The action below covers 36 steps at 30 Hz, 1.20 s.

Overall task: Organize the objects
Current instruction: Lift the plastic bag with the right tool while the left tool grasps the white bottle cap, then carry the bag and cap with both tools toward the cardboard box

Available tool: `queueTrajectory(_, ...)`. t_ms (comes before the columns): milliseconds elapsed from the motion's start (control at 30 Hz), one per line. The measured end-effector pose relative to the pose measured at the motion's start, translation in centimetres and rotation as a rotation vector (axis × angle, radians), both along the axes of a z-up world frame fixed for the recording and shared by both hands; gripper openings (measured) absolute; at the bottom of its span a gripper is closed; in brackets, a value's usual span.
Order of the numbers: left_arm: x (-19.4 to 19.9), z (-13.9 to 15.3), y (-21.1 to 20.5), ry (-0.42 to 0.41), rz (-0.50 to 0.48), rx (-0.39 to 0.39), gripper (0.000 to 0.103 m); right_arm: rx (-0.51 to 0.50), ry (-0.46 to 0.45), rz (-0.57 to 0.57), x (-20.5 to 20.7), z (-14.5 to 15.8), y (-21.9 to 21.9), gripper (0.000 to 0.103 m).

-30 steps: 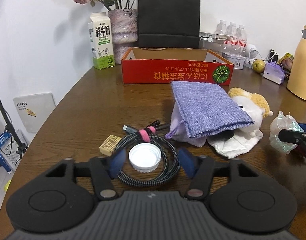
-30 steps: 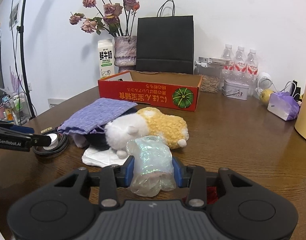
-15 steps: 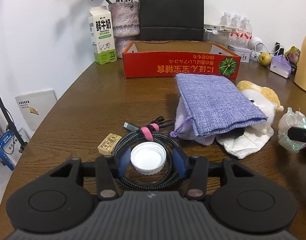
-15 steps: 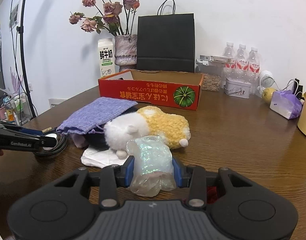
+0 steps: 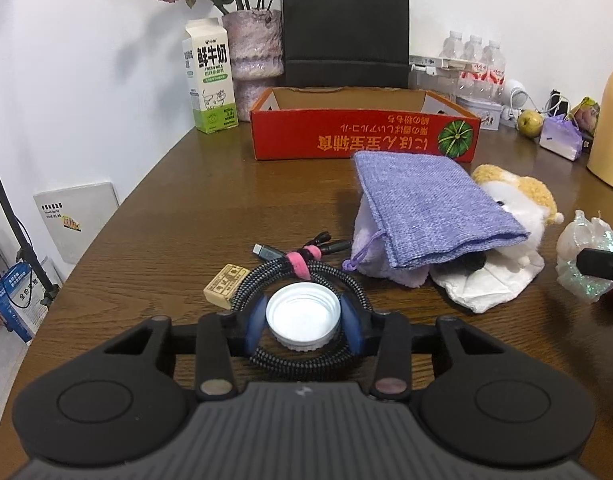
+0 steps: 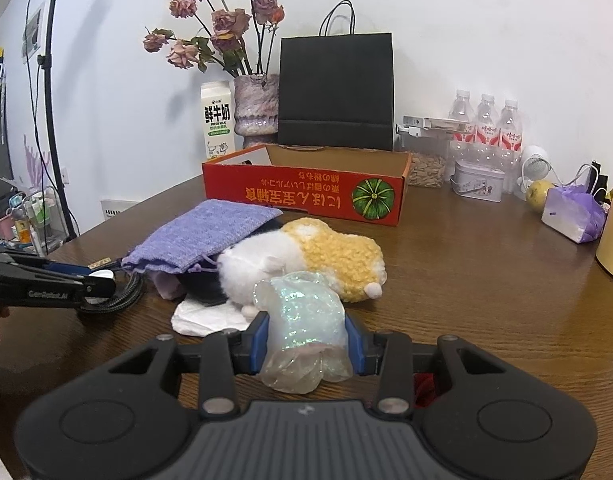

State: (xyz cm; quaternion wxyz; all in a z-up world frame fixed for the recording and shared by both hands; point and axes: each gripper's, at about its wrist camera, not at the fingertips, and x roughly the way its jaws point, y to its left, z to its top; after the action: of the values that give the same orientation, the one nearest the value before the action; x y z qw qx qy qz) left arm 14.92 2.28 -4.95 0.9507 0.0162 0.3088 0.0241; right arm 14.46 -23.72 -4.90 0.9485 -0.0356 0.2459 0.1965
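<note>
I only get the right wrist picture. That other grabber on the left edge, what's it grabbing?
Observer: A white bottle cap, open side up. The left gripper has its jaws closing, one pad on each side of the cap.
Operator: Is the cap on the table?
Observer: It sits inside a coiled black cable.
Operator: Anything else beside it?
Observer: A small tan block touches the coil's left side.

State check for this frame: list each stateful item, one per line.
left gripper: closing around white cap
right gripper: shut on iridescent bag
red box: open-topped
purple pouch: lying over plush toy
cable: coiled, tied
</note>
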Motion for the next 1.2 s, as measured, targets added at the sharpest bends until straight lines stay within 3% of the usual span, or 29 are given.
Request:
queueTrajectory(567, -3.5, 4.8, -2.1, -0.123, -0.051, -0.021, 0.041, 0.014, -0.086, 0.047, -3.2, 3.5, 2.0, 0.038)
queueTrajectory(933, -1.9, 7.2, -3.9, -0.181, -0.107, -0.042, 0.041, 0.013, -0.106, 0.047, -1.8, 5.4, 3.4, 0.038)
queueTrajectory(1200, 0.8, 8.3, -4.1, -0.191, -0.096, -0.044, 0.041, 0.012, -0.113, 0.043, 0.6, 6.4, 4.1, 0.038)
